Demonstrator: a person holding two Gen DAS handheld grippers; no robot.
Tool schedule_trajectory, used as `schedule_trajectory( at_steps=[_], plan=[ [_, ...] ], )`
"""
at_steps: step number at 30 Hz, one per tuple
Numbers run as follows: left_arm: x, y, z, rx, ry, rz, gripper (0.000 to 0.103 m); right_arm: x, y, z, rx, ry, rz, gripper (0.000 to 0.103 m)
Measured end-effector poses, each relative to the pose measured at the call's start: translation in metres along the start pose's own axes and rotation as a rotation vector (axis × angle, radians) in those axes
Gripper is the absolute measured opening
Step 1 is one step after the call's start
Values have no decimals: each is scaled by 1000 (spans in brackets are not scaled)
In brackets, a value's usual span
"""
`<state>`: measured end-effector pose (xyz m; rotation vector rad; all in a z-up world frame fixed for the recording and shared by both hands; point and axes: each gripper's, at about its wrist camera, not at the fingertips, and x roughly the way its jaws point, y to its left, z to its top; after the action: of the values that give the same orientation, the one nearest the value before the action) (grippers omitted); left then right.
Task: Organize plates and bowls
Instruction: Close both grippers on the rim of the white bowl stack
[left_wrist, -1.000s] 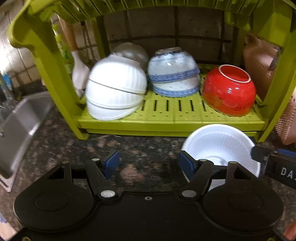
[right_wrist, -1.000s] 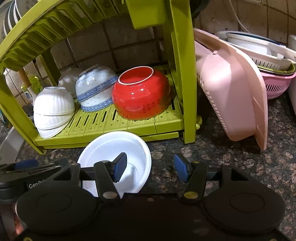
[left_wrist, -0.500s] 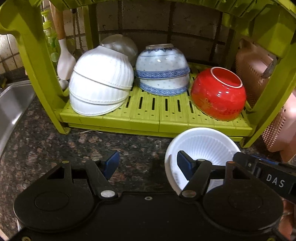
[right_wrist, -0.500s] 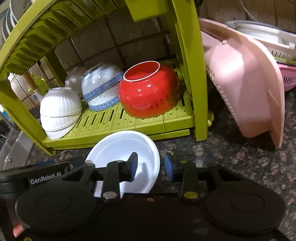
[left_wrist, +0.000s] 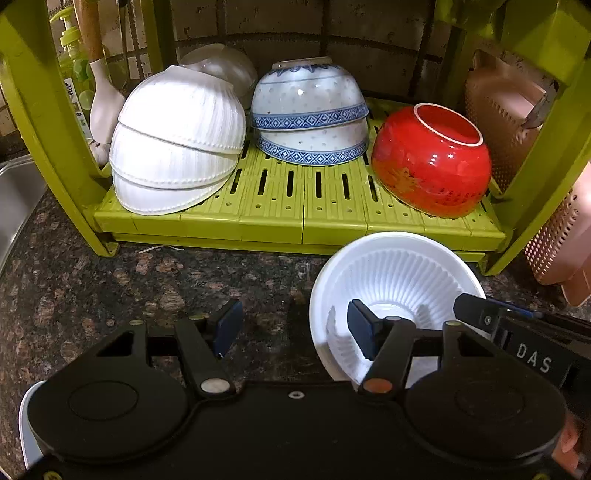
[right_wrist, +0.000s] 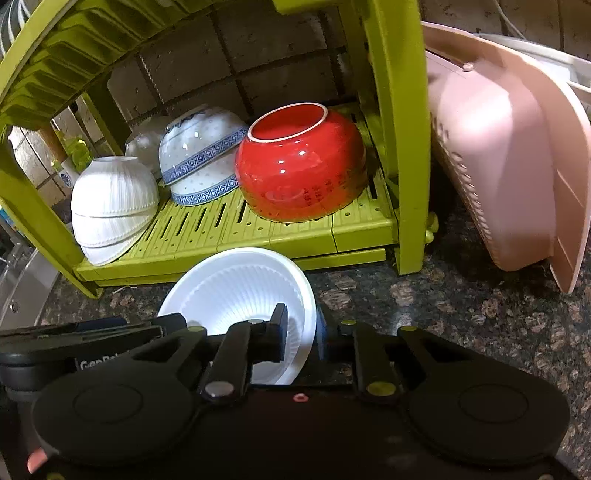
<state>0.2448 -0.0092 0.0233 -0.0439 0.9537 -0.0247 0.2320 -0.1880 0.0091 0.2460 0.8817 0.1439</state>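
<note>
Right wrist view, lower centre: my right gripper (right_wrist: 301, 334) pinches the ribbed white plastic bowl (right_wrist: 240, 288) by its thin rim, which may flex and slip, while my left gripper (left_wrist: 291, 326) gapes empty.

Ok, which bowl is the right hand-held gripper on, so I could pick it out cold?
Start at the green dish rack on the dark speckled counter. Just in front of its lower shelf is a white ribbed bowl, its rim clamped by the right hand-held gripper. Unlike the white stack, the blue-patterned bowls and the red bowl, it is off the rack, with its opening showing.
</note>
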Motion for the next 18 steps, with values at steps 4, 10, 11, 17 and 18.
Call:
schedule_trajectory(
  at_steps=[4,10,11,17,18],
  plan=[
    [3,-1,0,10,2,7,63,3,2,0,-14,10,2,18],
    [8,-1,0,19,14,7,56,8,4,0,-17,31,0,14],
    [10,-2,-1,20,20,6,52,9,4,0,-18,34,1,13],
    [16,-4,-2,32,38,-4,36,9,4,0,-16,42,18,10],
    [16,-4,-2,33,37,-7,36,9,5,1,-15,41,22,10]
  ],
)
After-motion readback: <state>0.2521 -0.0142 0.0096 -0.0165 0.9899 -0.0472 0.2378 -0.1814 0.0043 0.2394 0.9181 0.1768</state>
